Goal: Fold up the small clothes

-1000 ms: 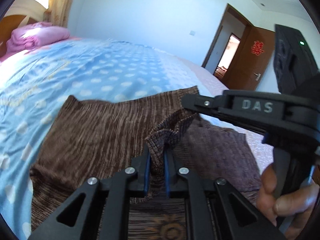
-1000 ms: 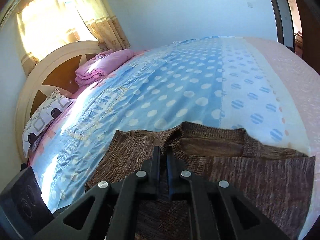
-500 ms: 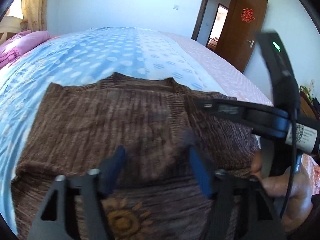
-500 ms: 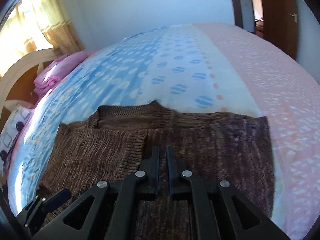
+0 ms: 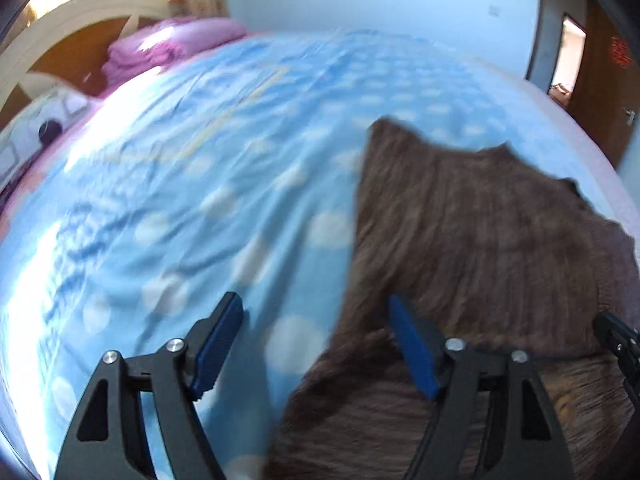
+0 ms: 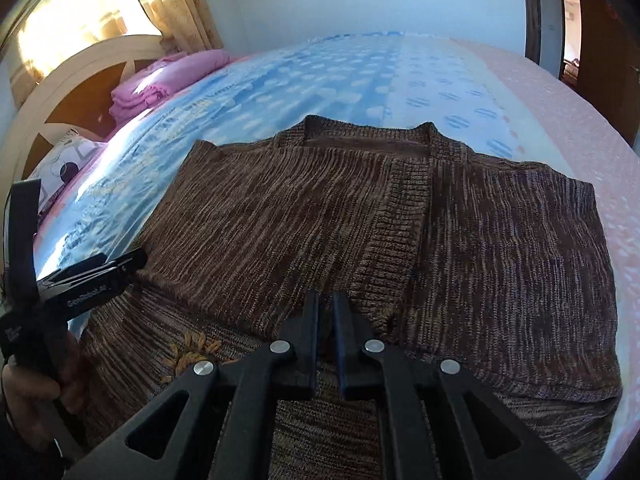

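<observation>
A brown knit sweater (image 6: 280,220) lies flat on the bed, one flap folded across its front so that a ribbed band (image 6: 396,232) runs down its middle. My right gripper (image 6: 326,304) is shut on the lower end of that band, low over the cloth. Over the sweater's (image 5: 480,240) left edge, my left gripper (image 5: 316,340) has its jaws opening wide. One blue pad is above the sheet, the other above the knit, and nothing is pressed between them. In the right wrist view the left gripper (image 6: 128,262) shows at the sweater's left side, held by a hand (image 6: 32,392).
The blue dotted bedsheet (image 5: 200,180) spreads left and beyond the sweater, with a pink strip (image 6: 560,112) on the right. A folded pink blanket (image 6: 160,80), a pillow (image 6: 68,160) and a curved headboard (image 6: 80,64) stand far left. A wooden door (image 6: 600,40) is at the far right.
My left gripper let go of the raised sweater fold, opened wide and swung left to the garment's edge. The flap now lies flat. My right gripper stayed shut and sank toward the cloth.
</observation>
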Tool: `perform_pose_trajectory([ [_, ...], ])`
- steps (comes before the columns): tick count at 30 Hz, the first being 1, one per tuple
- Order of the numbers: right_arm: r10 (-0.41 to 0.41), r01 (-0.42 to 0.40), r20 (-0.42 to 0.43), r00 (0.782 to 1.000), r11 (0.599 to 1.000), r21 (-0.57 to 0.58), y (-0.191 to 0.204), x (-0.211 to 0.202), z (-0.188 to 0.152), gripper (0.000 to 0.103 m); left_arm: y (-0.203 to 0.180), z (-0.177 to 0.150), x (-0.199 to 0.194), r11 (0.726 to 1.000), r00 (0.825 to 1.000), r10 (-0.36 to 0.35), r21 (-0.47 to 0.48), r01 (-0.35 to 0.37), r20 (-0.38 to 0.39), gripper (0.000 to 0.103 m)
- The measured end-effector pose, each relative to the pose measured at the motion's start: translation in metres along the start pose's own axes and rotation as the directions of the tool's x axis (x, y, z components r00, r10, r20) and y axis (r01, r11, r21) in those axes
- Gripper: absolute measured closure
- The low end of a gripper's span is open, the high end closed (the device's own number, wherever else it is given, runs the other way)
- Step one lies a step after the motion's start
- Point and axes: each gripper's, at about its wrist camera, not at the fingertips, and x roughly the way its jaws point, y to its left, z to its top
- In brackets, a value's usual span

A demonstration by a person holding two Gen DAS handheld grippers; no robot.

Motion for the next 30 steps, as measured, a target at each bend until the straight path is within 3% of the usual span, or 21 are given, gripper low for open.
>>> perform_pose_trajectory([
  [1, -0.005, 0.005, 0.005, 1.000, 1.000, -0.001, 0.000, -0.004, -0.002, 0.096, 0.009, -0.004, -0.006, 0.999, 0.999, -0.034, -0.022, 0.034, 0.008, 0.020],
  [4, -0.051, 0.052, -0.028, 0.998, 0.998, 0.021, -0.001, -0.026, -0.004, 0.096, 0.023, -0.006, -0.013, 1.000, 1.000, 0.004, 0.011, -0.004, 0.022, 0.019],
  [7, -0.016, 0.014, 0.123, 0.992, 1.000, 0.022, -0.004, -0.096, -0.019, 0.093, 0.051, -0.015, -0.044, 0.999, 0.994, -0.042, 0.009, 0.041, 0.104, 0.021],
  [9, -0.044, 0.043, 0.202, 0.978, 0.999, 0.010, -0.008, -0.143, -0.036, 0.072, 0.074, -0.027, -0.072, 0.994, 0.978, -0.107, 0.048, 0.100, 0.177, 0.020],
  [10, -0.058, 0.056, 0.239, 0.969, 0.998, 0.015, -0.012, -0.166, -0.045, 0.053, 0.081, -0.033, -0.083, 0.990, 0.972, -0.136, 0.068, 0.125, 0.190, 0.020],
  [11, -0.069, 0.064, 0.273, 0.960, 0.998, 0.026, -0.016, -0.188, -0.054, 0.041, 0.091, -0.040, -0.095, 0.980, 0.962, -0.190, 0.097, 0.174, 0.196, 0.020],
  [13, -0.091, 0.078, 0.326, 0.941, 0.995, 0.054, -0.025, -0.229, -0.075, 0.041, 0.104, -0.054, -0.114, 0.956, 0.942, -0.281, 0.142, 0.258, 0.183, 0.020],
  [15, -0.110, 0.091, 0.333, 0.936, 0.993, 0.073, -0.034, -0.263, -0.094, 0.041, 0.115, -0.071, -0.134, 0.919, 0.913, -0.378, 0.180, 0.350, 0.154, 0.020],
  [19, -0.157, 0.145, 0.289, 0.944, 0.987, 0.064, -0.039, -0.311, -0.131, 0.041, 0.122, -0.105, -0.153, 0.848, 0.854, -0.516, 0.185, 0.497, 0.068, 0.020],
  [21, -0.173, 0.166, 0.247, 0.953, 0.985, 0.049, -0.039, -0.322, -0.152, 0.041, 0.121, -0.126, -0.158, 0.822, 0.835, -0.550, 0.193, 0.536, 0.019, 0.020],
  [24, -0.189, 0.187, 0.156, 0.969, 0.982, 0.027, -0.040, -0.318, -0.185, 0.041, 0.112, -0.160, -0.165, 0.797, 0.825, -0.564, 0.231, 0.558, -0.045, 0.020],
  [28, -0.171, 0.171, -0.015, 0.985, 0.984, 0.051, -0.039, -0.277, -0.220, 0.041, 0.103, -0.189, -0.164, 0.794, 0.829, -0.548, 0.241, 0.558, -0.113, 0.020],
  [30, -0.146, 0.151, -0.075, 0.986, 0.987, 0.063, -0.037, -0.259, -0.236, 0.041, 0.102, -0.197, -0.163, 0.789, 0.820, -0.555, 0.221, 0.573, -0.141, 0.020],
])
